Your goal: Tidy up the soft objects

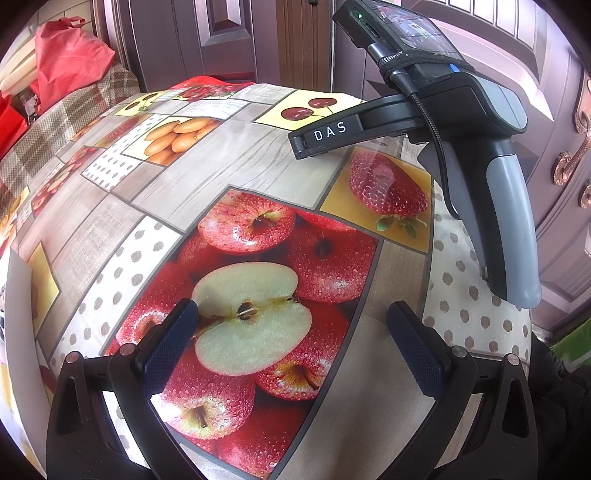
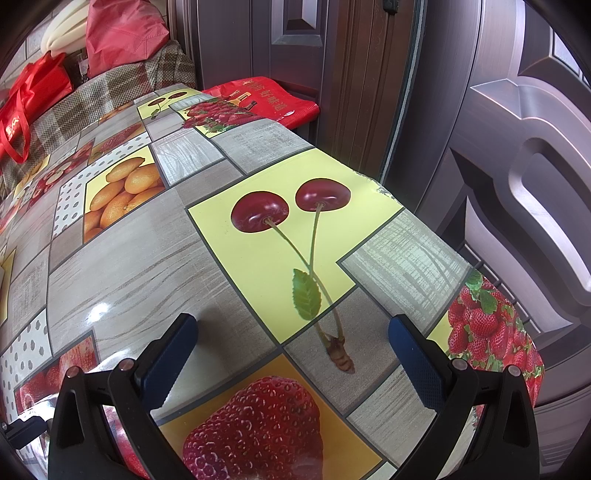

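My left gripper [image 1: 291, 325] is open just above the fruit-print tablecloth [image 1: 236, 177], over a printed halved apple, with nothing between its fingers. My right gripper [image 2: 293, 339] is also open and holds nothing, low over the printed cherries. In the left wrist view the right gripper's grey handle [image 1: 506, 206] and its black finger marked DAS [image 1: 328, 134] stand at the table's right side. Soft things lie at the far left end: a plaid cloth [image 2: 110, 99], a pink-red fabric bag [image 2: 125, 33] and a bright red bag [image 2: 33, 96].
A flat red printed bag [image 2: 266, 98] lies beyond the table's far edge. Dark brown panelled doors [image 2: 517, 184] stand close along the table's far and right sides. White rolled items [image 2: 62, 29] sit behind the red bags. The tablecloth hangs over the right edge [image 2: 491, 332].
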The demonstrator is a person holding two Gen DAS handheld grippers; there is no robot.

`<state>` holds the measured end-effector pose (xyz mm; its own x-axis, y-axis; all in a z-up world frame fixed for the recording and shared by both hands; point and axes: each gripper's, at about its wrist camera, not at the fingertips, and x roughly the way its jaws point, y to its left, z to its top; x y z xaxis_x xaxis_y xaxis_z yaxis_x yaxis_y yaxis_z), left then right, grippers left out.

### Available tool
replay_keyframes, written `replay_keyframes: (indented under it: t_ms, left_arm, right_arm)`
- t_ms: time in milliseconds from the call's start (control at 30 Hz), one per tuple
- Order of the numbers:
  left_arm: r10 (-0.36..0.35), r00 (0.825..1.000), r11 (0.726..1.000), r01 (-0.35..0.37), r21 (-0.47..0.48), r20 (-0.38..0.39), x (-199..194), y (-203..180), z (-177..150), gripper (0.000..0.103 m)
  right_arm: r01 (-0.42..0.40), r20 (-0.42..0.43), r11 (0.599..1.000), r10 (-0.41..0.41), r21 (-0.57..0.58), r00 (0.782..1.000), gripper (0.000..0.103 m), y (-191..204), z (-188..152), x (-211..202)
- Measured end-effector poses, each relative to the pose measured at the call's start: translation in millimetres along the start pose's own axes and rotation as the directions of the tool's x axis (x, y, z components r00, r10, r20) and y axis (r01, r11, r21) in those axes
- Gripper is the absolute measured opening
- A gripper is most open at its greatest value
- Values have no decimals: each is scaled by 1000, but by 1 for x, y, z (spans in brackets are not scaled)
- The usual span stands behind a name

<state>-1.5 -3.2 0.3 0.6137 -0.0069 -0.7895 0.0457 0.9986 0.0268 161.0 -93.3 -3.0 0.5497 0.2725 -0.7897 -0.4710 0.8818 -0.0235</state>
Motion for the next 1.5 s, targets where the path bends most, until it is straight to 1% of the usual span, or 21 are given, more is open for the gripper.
replay_keyframes:
  t_ms: [67, 267, 800, 1500]
  left_arm:
    - [-1, 1000, 1000, 1, -1, -4, 0, 0, 0, 102]
    - [1, 1000, 1000, -1, 2, 19, -1, 0, 0, 102]
    - [3, 1000, 1000, -3, 7, 7, -2, -2, 0, 102]
    - [-2, 1000, 1000, 2, 4, 16, -2, -2, 0, 102]
  right_arm:
    - [0, 0, 1000, 0, 0, 1000, 103, 0, 0, 0]
    - [0, 0, 1000, 0, 0, 1000, 103, 0, 0, 0]
    - [0, 0, 1000, 0, 0, 1000, 103, 0, 0, 0]
    - [0, 0, 1000, 0, 0, 1000, 103, 0, 0, 0]
